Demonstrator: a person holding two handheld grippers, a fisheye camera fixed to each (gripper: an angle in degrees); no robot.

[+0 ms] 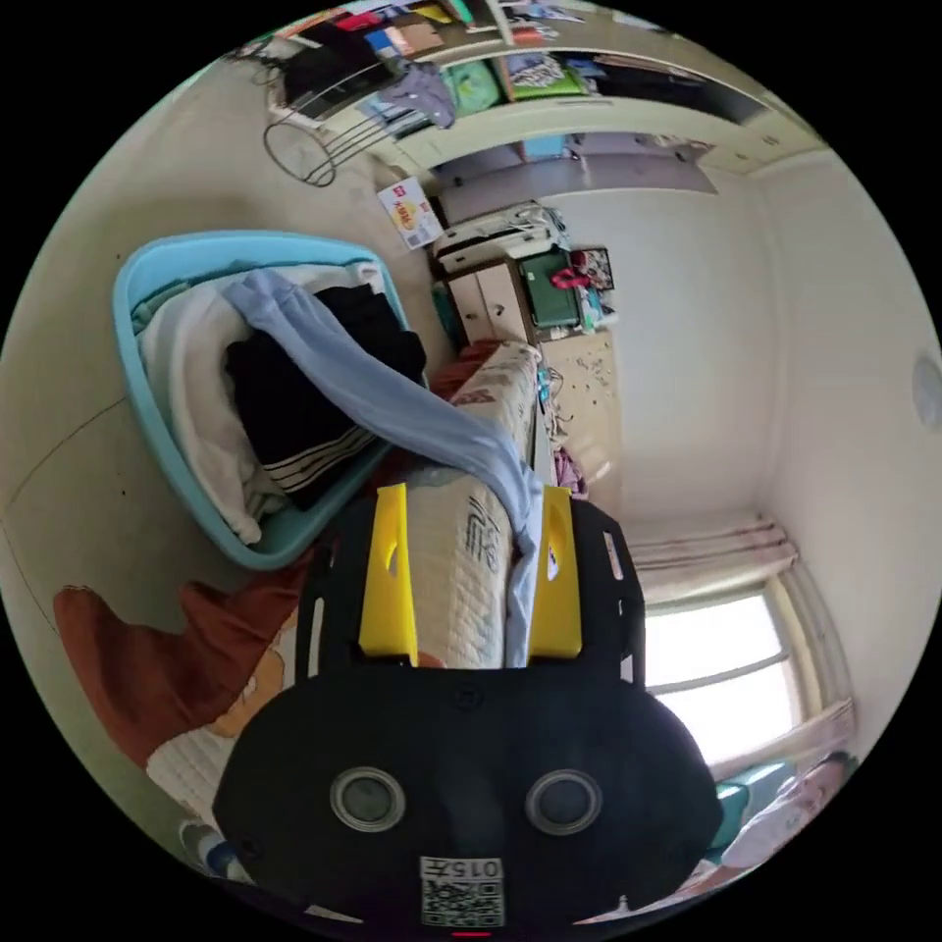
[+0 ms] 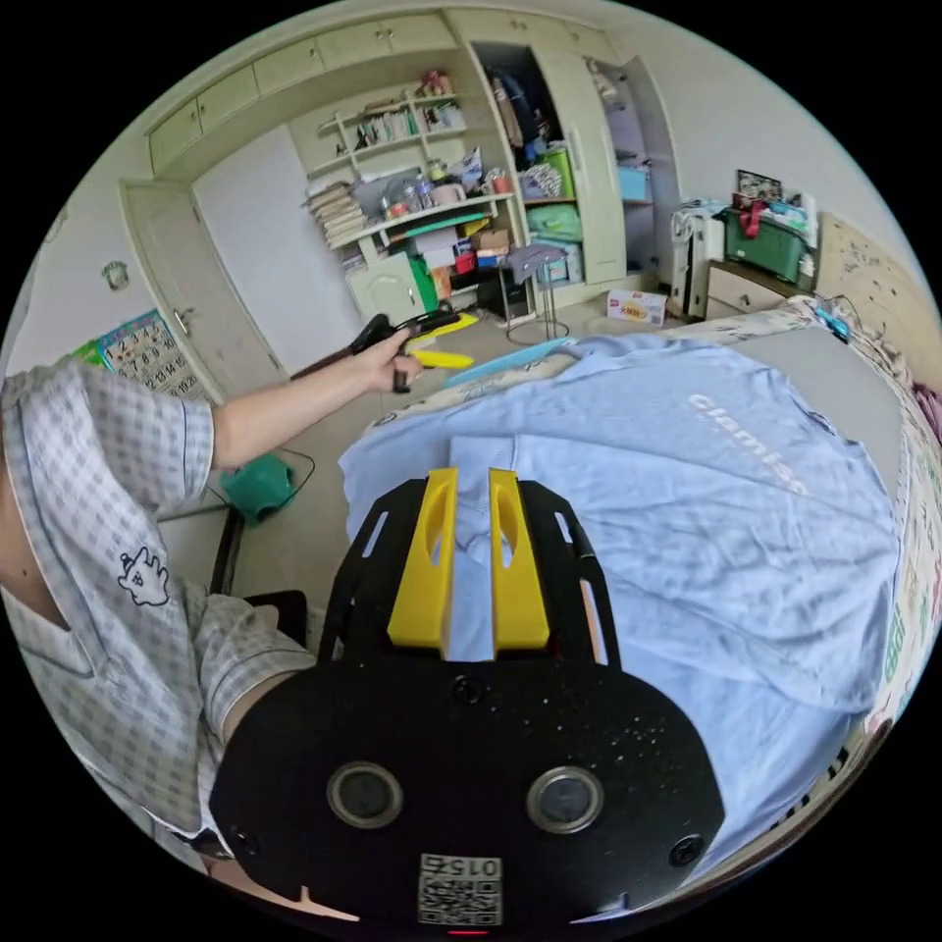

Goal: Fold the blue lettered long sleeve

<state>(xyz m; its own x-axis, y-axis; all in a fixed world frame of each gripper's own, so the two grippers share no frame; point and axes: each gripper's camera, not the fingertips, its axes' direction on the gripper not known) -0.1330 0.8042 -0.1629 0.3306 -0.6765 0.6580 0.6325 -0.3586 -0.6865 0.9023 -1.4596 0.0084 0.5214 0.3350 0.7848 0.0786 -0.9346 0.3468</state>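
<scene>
On the bed (image 2: 913,549), blue lettered long sleeve (image 2: 687,510) flat, lettering toward the headboard (image 2: 854,265).

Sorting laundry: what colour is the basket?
Light blue basket, clearest in the left gripper view.

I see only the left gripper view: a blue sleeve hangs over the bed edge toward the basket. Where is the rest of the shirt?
Observer: The blue shirt lies spread on the bed, with the lettering facing up.
Operator: What is the right gripper doing?
Observer: The right gripper has its jaws close together on a fold of the shirt.
Operator: How does my left gripper look from there?
Observer: The left gripper is held in the person's hand beyond the bed's edge, jaws apart.
</scene>
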